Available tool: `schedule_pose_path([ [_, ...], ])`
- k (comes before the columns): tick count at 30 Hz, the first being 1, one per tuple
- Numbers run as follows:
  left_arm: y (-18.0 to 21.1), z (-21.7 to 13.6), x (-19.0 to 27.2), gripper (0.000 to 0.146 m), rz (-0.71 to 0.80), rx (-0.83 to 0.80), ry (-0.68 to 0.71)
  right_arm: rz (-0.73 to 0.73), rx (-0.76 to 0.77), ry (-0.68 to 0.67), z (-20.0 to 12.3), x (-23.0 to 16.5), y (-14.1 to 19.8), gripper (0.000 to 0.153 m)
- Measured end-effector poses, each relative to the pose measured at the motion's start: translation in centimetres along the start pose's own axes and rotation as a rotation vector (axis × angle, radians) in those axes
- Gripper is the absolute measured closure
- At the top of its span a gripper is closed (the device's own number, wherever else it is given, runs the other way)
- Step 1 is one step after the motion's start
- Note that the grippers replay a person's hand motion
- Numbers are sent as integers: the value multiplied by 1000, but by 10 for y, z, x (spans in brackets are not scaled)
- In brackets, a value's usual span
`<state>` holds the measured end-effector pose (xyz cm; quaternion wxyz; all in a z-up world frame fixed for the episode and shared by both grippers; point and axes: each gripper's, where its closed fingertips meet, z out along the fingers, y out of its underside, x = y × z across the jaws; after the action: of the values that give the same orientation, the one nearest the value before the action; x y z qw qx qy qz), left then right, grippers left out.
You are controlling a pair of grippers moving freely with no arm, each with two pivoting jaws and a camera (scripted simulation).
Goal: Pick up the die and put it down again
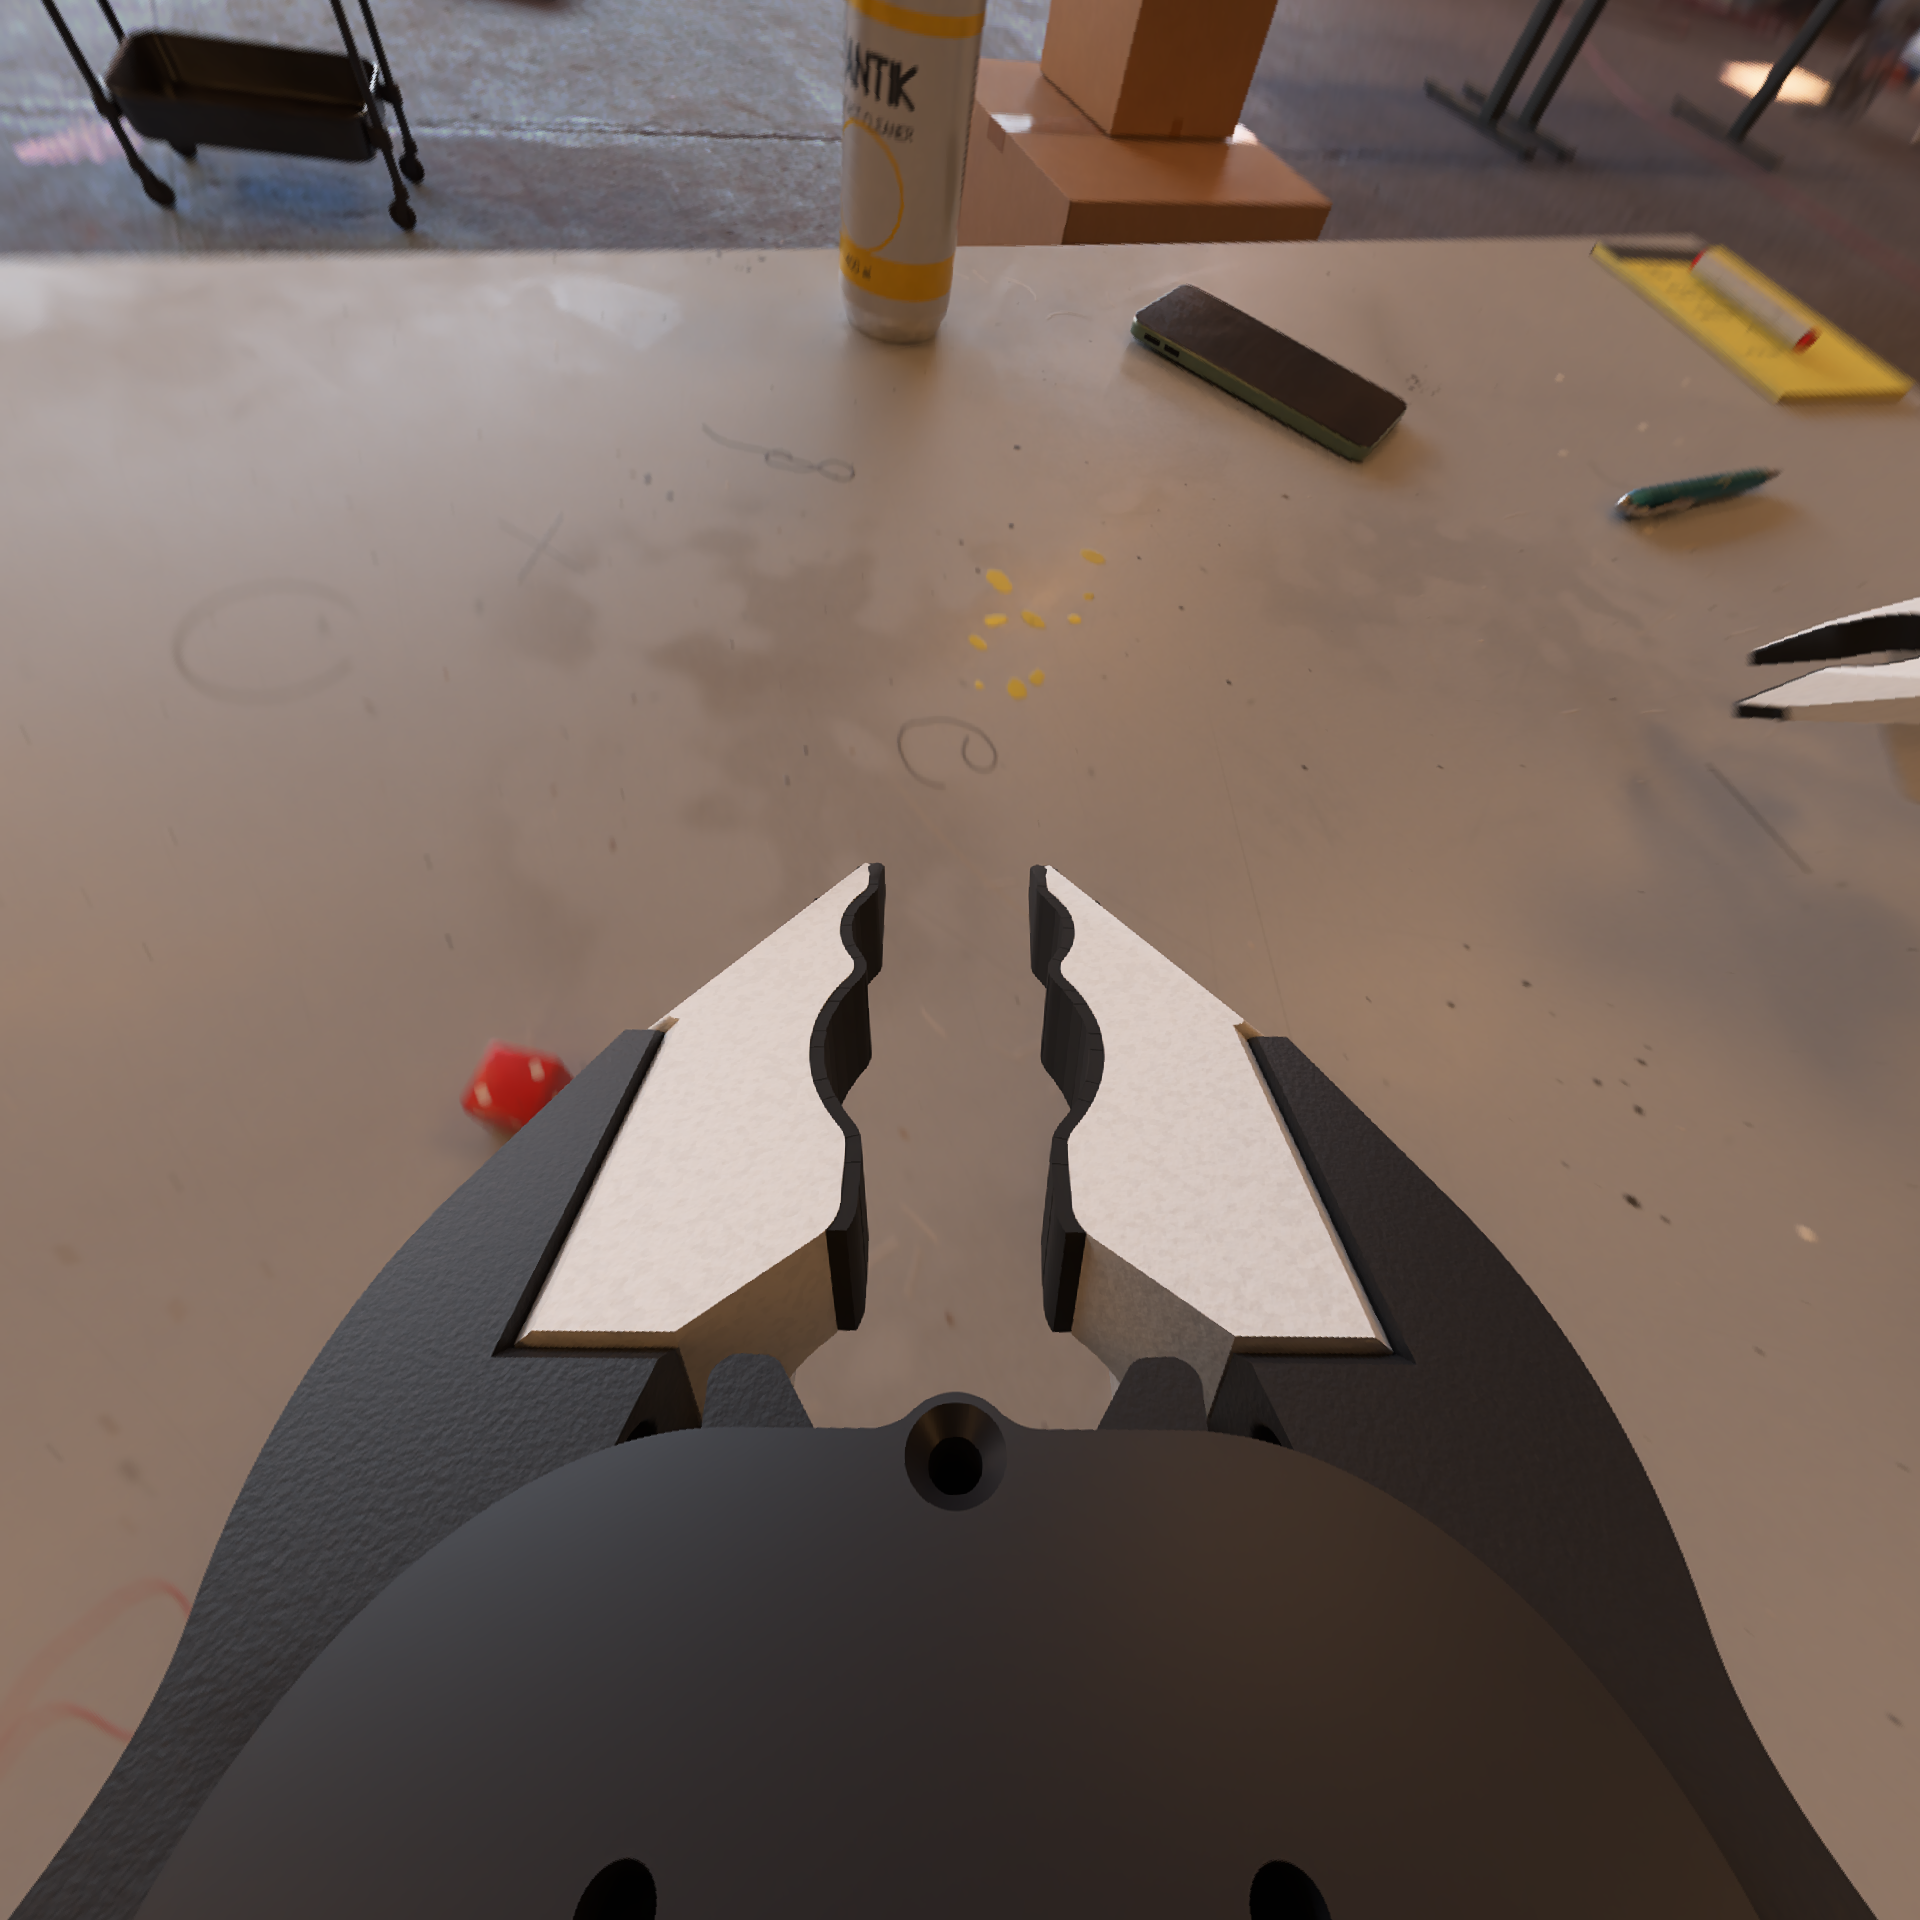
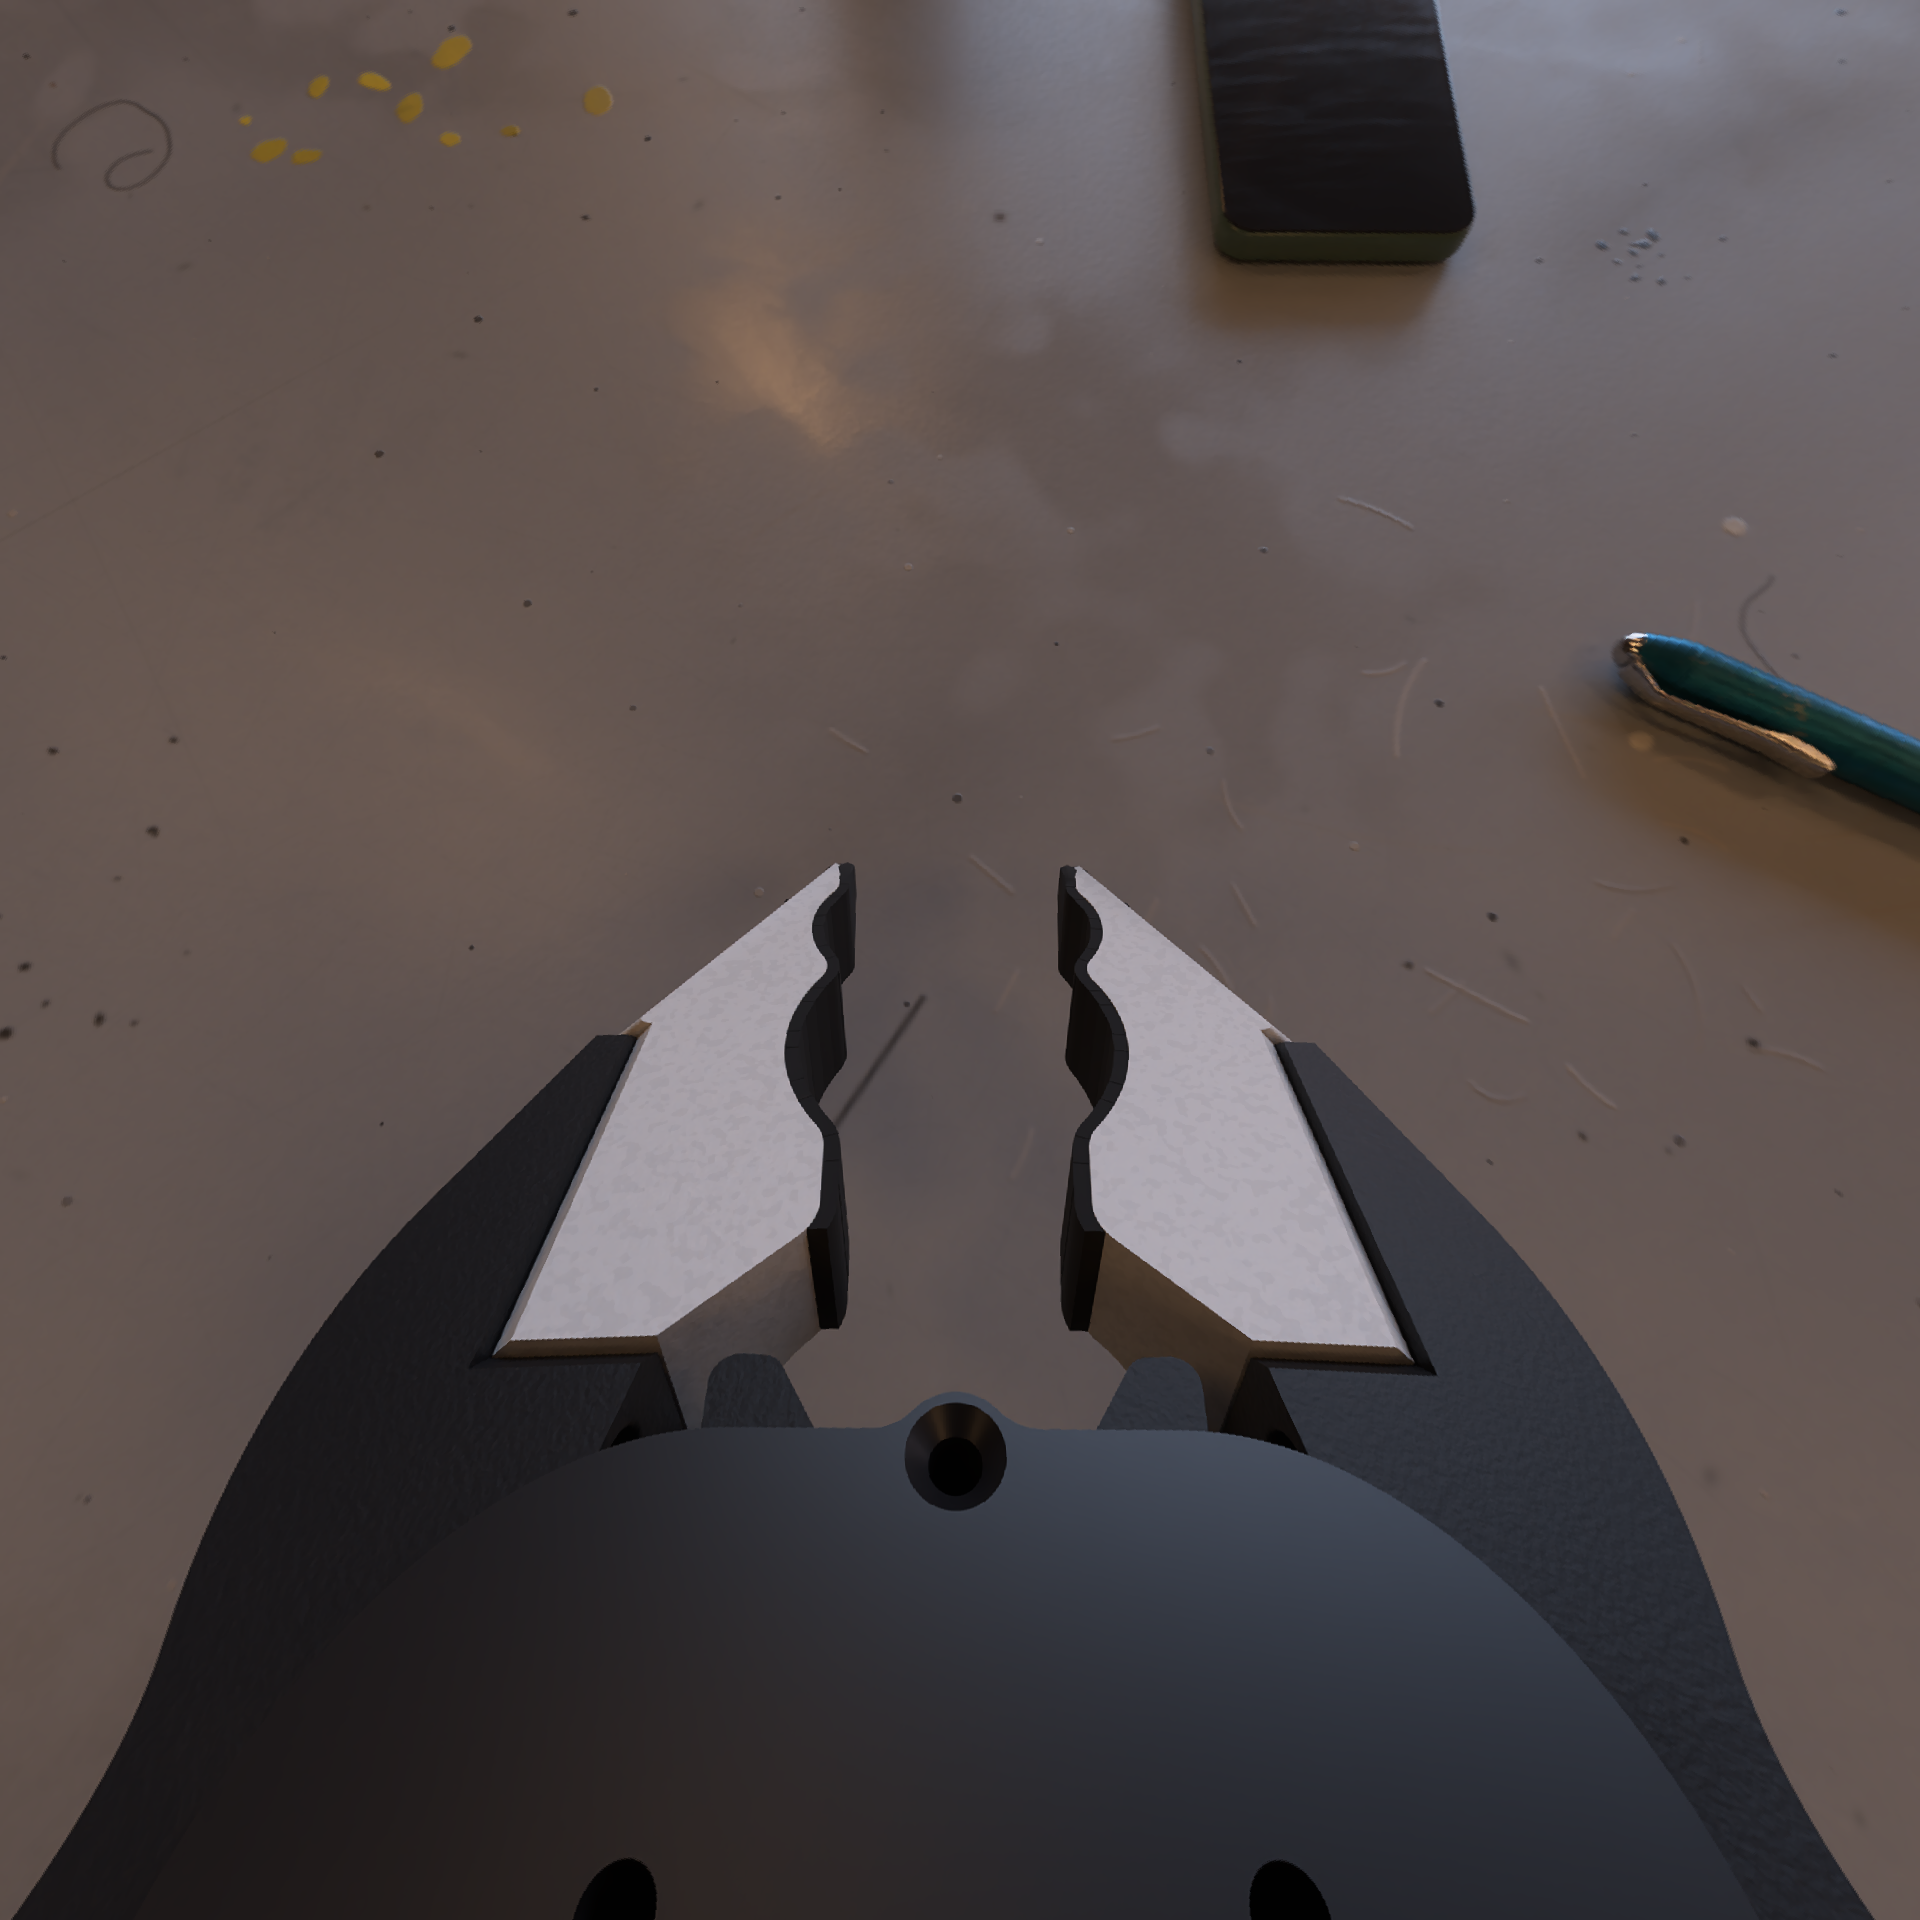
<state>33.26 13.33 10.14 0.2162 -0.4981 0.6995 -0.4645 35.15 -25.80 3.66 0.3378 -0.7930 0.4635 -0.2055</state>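
Jaws of the left gripper are seen parted by a moderate gap, nothing between them, only bare table showing through. Jaws of the right gripper are likewise parted and empty, held over the tabletop.

Red die is noted at about 8 o'clock of the left fingertips, resting on the table just beside the outer flank of the left finger, partly hidden by it. Contact with the finger cannot be told. No die is seen in the right wrist view.

Task state, as judged: the die is not held and lies outside the jaws. Whether a lift is yet to be made or the set-down is already finished cannot be settled from this moment alone.

Farther out, in the left wrist view: yellow paint spots at 12 o'clock, a spray can at the far edge at 12, a dark phone at 1 o'clock, a teal pen at 2 o'clock, a yellow pad with a marker laid on it at 2.

Containers: a dark tray on a wheeled cart at 11 o'clock on the floor, contents not visible; stacked cardboard boxes beyond the table, closed.
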Motion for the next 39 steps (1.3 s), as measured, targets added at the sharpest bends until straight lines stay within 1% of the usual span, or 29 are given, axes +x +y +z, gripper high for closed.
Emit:
schedule_pose_path([
  [2,16,-9,-1,118,-67,32,5,-3,7,-8,8,-3,0,113],
  [4,24,-11,-1,118,-100,72,16,-26,-1,14,12,-2,1,115],
  [5,28,-12,-1,118,-108,58,21,-35,-1,26,13,0,0,116],
  [7,33,-12,-4,118,-77,26,7,-27,-6,38,15,3,1,118],
  [10,40,-14,-10,118,0,6,-44,-17,-26,17,18,2,3,118],
  [17,44,-19,-6,119,-8,30,-15,-118,-51,6,23,-9,6,117],
  [26,46,-16,-7,119,-13,15,-18,-69,-33,-39,22,-9,5,118],
  [34,47,-15,-9,119,-59,15,3,-109,-70,-28,27,-12,9,118],
  [39,47,-14,-10,119,-84,14,19,-101,-81,-12,31,-12,6,111],
])
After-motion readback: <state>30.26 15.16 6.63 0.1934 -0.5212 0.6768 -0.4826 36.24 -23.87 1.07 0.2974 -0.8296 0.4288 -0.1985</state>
